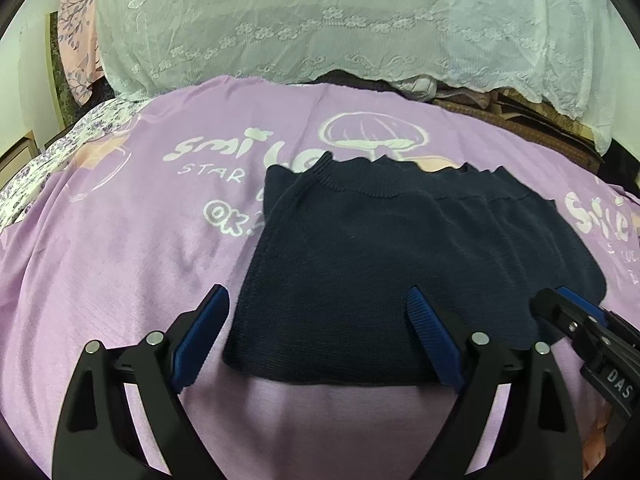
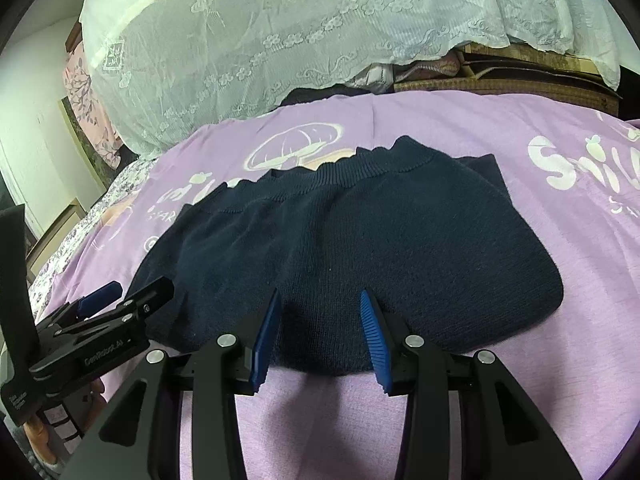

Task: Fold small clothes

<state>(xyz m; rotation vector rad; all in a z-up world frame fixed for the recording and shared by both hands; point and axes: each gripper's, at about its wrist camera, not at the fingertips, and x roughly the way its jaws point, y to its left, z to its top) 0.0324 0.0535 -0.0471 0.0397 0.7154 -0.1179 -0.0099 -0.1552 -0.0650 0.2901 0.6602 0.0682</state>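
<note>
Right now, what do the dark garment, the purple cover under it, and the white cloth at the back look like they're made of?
Navy garment: knit, probably wool or acrylic; visible stitch rows and a ribbed band, matte.
Purple cover: thin woven or jersey fabric, smooth with a slight sheen, printed lettering; fibre unclear.
White cloth: sheer lace, with embroidered flower rows and a scalloped edge.

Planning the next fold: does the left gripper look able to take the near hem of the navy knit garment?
Probably yes. The left gripper is open, its jaws straddling the navy knit garment's near-left edge, with nothing between them but fabric.
</note>
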